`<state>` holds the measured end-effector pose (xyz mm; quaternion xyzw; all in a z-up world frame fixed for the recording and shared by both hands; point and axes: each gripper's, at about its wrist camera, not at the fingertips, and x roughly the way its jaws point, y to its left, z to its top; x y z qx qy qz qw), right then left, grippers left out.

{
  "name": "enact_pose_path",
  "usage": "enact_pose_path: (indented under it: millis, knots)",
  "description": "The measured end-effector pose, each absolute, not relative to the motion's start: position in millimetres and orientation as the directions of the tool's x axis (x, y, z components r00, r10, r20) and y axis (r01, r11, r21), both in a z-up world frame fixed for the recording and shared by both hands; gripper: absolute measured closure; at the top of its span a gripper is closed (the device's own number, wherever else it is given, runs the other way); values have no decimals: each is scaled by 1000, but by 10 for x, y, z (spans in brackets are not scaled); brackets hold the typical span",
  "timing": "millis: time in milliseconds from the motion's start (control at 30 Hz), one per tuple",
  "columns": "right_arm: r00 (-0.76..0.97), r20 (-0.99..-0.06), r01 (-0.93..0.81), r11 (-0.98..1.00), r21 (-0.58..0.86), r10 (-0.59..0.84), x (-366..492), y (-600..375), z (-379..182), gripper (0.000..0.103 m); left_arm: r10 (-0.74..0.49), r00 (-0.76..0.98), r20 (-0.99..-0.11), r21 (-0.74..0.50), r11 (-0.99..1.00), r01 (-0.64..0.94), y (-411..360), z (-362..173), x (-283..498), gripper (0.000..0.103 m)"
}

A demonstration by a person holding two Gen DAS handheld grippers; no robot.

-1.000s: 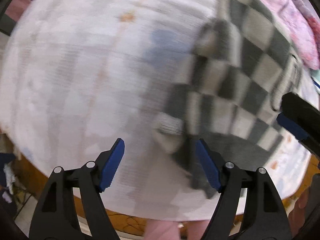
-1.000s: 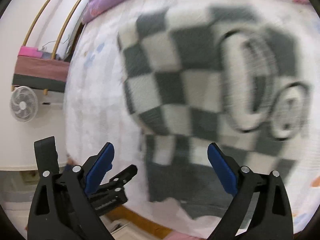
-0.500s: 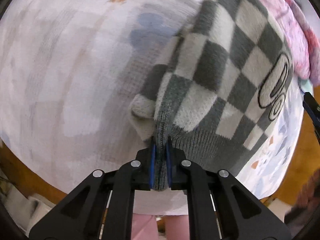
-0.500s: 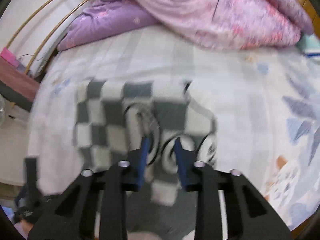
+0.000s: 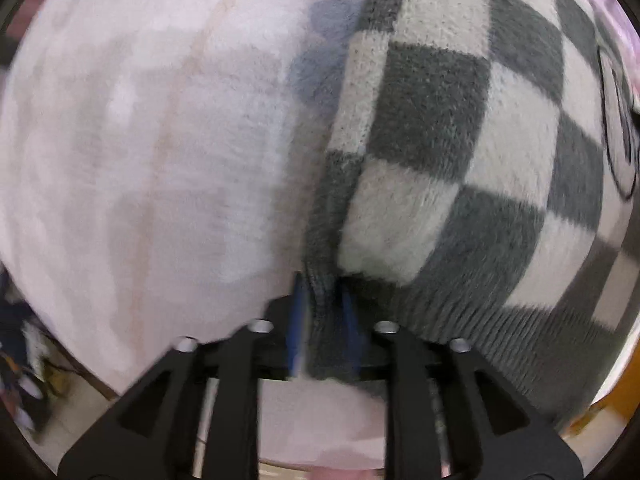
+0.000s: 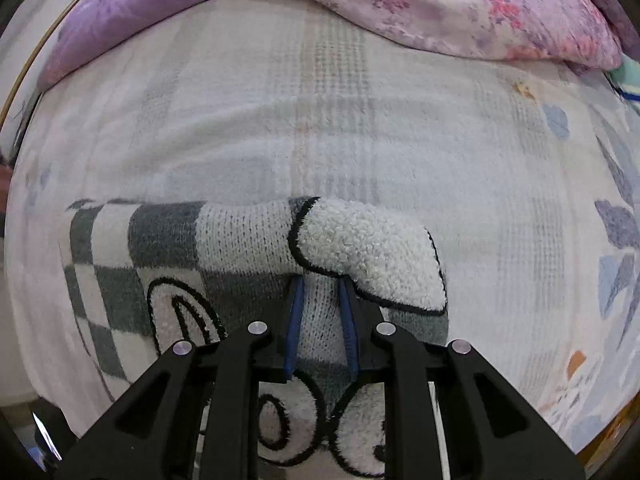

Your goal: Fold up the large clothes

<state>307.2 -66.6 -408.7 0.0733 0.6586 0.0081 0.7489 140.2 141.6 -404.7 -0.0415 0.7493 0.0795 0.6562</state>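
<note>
Left wrist view blurred: left gripper (image 5: 322,304) fingers clamp the sweater (image 5: 448,152) hem, just loosening.
Right gripper (image 6: 320,312) fingers pinch a sweater fold on the bed (image 6: 360,120), hiding the pinched part.

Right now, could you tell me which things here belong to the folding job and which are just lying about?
In the job:
- checked sweater
- left gripper, its jaws just opening, sweater hem between them
- right gripper, pinching a sweater fold

Lying about:
- pink quilt
- purple pillow
- bed sheet, which the sweater lies on
</note>
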Motion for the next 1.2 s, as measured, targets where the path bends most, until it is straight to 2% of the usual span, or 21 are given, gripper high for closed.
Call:
enact_pose_path:
  millis: [33, 100, 133, 200, 233, 300, 400, 500, 567, 667, 767, 867, 1000, 1067, 1133, 1200]
  knots:
    - [120, -985, 90, 987, 136, 124, 3072, -689, -4030, 86, 68, -134, -989, 90, 982, -167, 1417, -3955, 1386, 66]
    - [125, -976, 95, 977, 192, 179, 3033, -786, -3896, 83, 85, -107, -991, 104, 977, -185, 1484, -3706, 1372, 67]
    - [144, -971, 92, 975, 203, 188, 3007, -829, -3820, 83, 113, -82, -990, 126, 976, -178, 1484, -3544, 1394, 80]
    - [179, -970, 84, 980, 183, 166, 2980, -888, -3662, 83, 253, -15, -967, 253, 961, -109, 1418, -3263, 1545, 83]
    - [189, -967, 84, 979, 186, 168, 2969, -913, -3624, 83, 257, 15, -966, 254, 961, -106, 1427, -3163, 1624, 83]
    - [205, -954, 91, 966, 243, 221, 2954, -976, -3595, 81, 163, 116, -980, 148, 980, -130, 1427, -2905, 1920, 83]
    - [204, -920, 73, 932, 355, 335, 3033, -930, -3695, 81, 71, 218, -973, 53, 995, -88, 1195, -2775, 2450, 84]
    - [136, -925, 71, 928, 366, 354, 3169, -773, -3911, 81, -78, 241, -967, -89, 995, -37, 755, -2922, 3060, 84]
    - [129, -929, 158, 918, 364, 347, 3269, -803, -4088, 82, -98, 190, -977, -101, 995, -5, 583, -3204, 3260, 86]
    - [148, -922, 204, 901, 384, 359, 3385, -813, -4295, 84, 24, 136, -990, 28, 999, 25, 399, -3721, 3549, 87]
    - [159, -917, 180, 903, 390, 365, 3451, -797, -4360, 85, 80, 141, -987, 86, 995, 43, 426, -3992, 3709, 87]
    - [145, -903, 204, 880, 428, 405, 3446, -854, -4354, 85, 82, 126, -989, 92, 992, 81, 442, -3988, 3707, 87]
    - [108, -880, 219, 852, 476, 463, 3198, -992, -4101, 85, 20, 207, -978, 38, 996, 83, 584, -3535, 3419, 87]
    - [115, -911, 188, 892, 412, 396, 2973, -1036, -3894, 81, 31, 244, -969, 46, 998, 53, 700, -3273, 3171, 87]
    - [148, -951, 136, 947, 290, 270, 2707, -1058, -3768, 80, 80, 255, -964, 91, 995, 31, 813, -3126, 2907, 86]
    - [104, -963, 128, 957, 261, 248, 2486, -1067, -4016, 71, 39, 226, -973, 49, 998, 40, 839, -3144, 2663, 86]
